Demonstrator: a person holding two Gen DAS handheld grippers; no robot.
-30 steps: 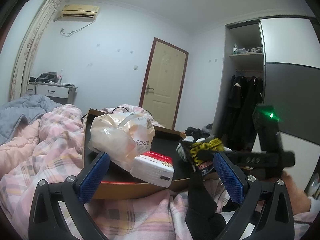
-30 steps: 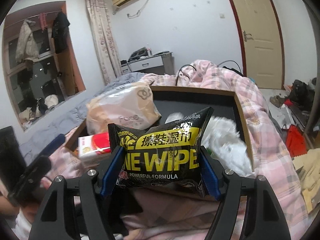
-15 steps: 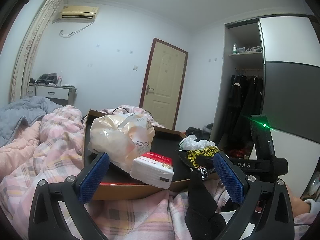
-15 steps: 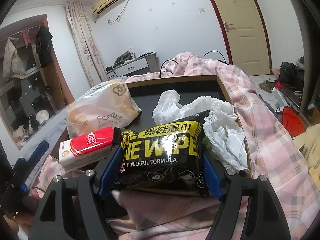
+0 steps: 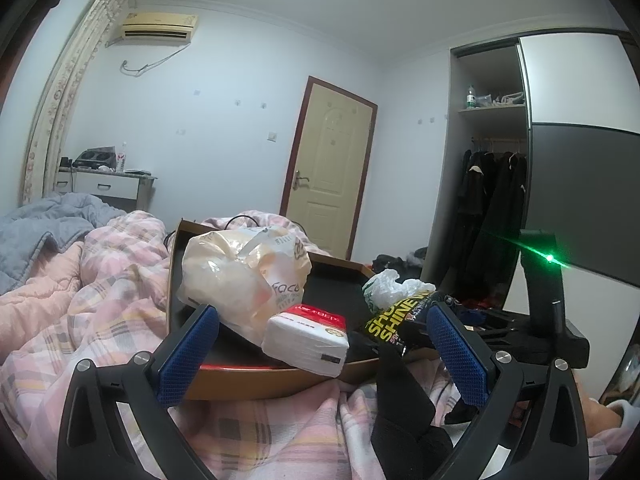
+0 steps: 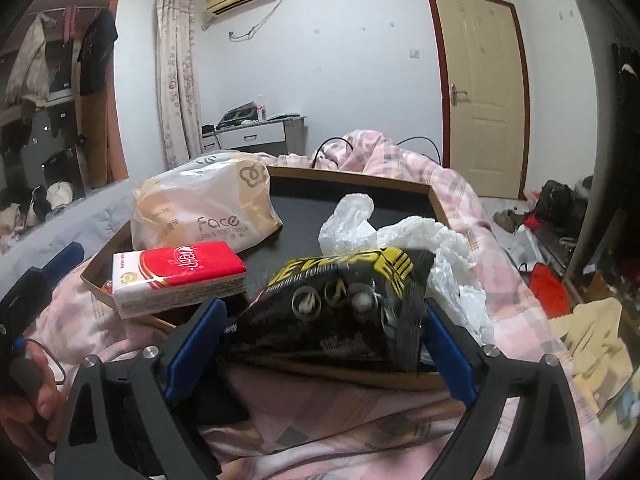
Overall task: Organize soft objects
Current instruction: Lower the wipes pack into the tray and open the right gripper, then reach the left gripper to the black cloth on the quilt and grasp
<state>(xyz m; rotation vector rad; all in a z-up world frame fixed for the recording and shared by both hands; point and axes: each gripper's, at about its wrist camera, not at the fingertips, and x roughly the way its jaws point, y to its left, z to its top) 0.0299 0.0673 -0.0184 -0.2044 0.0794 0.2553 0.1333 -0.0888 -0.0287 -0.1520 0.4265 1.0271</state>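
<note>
A brown tray (image 6: pixel 352 174) with a black floor lies on the pink plaid bedding. In it are a beige tissue bag (image 6: pixel 204 208), a red-and-white tissue pack (image 6: pixel 176 276) and a crumpled white plastic bag (image 6: pixel 404 236). My right gripper (image 6: pixel 324 344) has opened, and the black-and-yellow shoe wipe pack (image 6: pixel 344 304) is tipping forward onto the tray's near edge between the fingers. In the left wrist view the wipe pack (image 5: pixel 400 316) rests at the tray's right front corner. My left gripper (image 5: pixel 328 356) is open and empty, just in front of the tray (image 5: pixel 248 380).
A black sock (image 5: pixel 404 408) lies on the pink plaid quilt (image 5: pixel 100 300) between my left fingers. A grey blanket (image 5: pixel 36 236) is at far left. A door (image 6: pixel 484 92), a wardrobe with dark clothes (image 5: pixel 492 200) and floor clutter (image 6: pixel 560 240) stand beyond the bed.
My right gripper carried the wipe pack forward over the tray, then widened its fingers; the pack has tipped forward and down onto the tray edge. The left gripper stayed still.
</note>
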